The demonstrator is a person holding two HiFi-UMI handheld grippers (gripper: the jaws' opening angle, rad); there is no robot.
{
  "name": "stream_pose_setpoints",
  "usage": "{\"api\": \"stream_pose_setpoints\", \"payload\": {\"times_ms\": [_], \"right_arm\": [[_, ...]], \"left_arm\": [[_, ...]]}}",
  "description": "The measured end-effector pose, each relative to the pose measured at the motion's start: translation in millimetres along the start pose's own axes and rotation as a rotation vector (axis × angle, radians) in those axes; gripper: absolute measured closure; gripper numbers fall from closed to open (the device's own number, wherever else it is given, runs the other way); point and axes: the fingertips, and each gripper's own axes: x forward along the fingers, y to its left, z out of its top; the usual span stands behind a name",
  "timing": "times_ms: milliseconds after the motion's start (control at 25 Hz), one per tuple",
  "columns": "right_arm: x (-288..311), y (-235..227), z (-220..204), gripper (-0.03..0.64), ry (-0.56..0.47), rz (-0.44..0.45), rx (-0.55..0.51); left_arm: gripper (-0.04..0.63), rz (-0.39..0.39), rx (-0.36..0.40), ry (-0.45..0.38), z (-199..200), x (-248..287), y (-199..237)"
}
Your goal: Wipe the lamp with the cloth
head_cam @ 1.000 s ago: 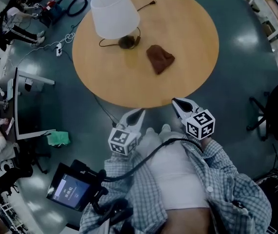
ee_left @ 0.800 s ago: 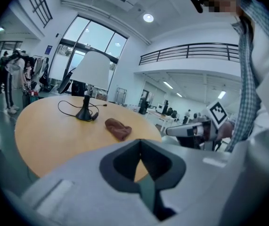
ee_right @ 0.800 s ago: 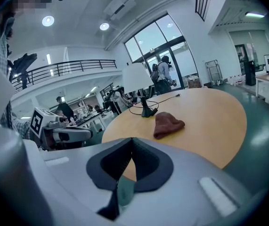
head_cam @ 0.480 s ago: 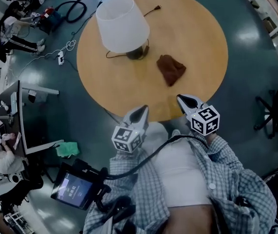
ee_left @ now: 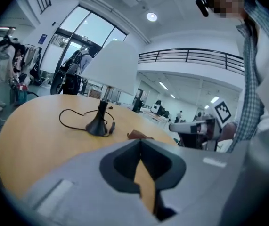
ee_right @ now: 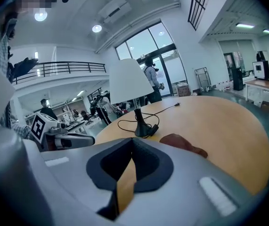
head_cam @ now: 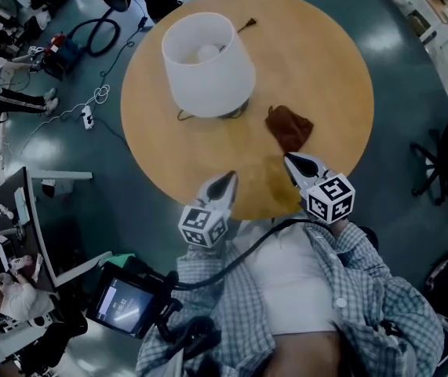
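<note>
Both closed, empty: left hand-held gripper [head_cam: 228,177], right hand-held gripper [head_cam: 289,160]; cloth [head_cam: 289,127] untouched.

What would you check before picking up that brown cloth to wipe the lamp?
1. Cloth lies free on the table, nothing on it: ok.
2. Right gripper is the one nearer the cloth: ok.
3. Right gripper's jaws apart for a grab: not ok, they are shut.
4. Left gripper empty: ok, shut on nothing.
5. Lamp stands upright: ok.
6. Lamp steady enough not to tip when wiped: cannot tell.
</note>
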Motion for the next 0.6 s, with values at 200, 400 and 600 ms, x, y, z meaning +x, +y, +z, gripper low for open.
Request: {"api": "stream_pose_setpoints", "payload": {"times_ms": [200,400,600], "right_arm": [[15.0,-2.7,-0.1,0.612,0.034,0.021,-0.004],[29.6,-5.0,11.2,0.612,0.046,0.042,-0.023],[36.3,-21.8,28.7,0.612,0.030,0.040,-0.028]], "left_arm": [[0.592,-0.016,-0.041,-0.013,4.9,18.0,8.9],[0.591,-0.056,-0.246,-0.186,37.2,26.2,30.0],[0.528,-0.212,-0.490,-0.421,84.9,37.6,49.7]]}}
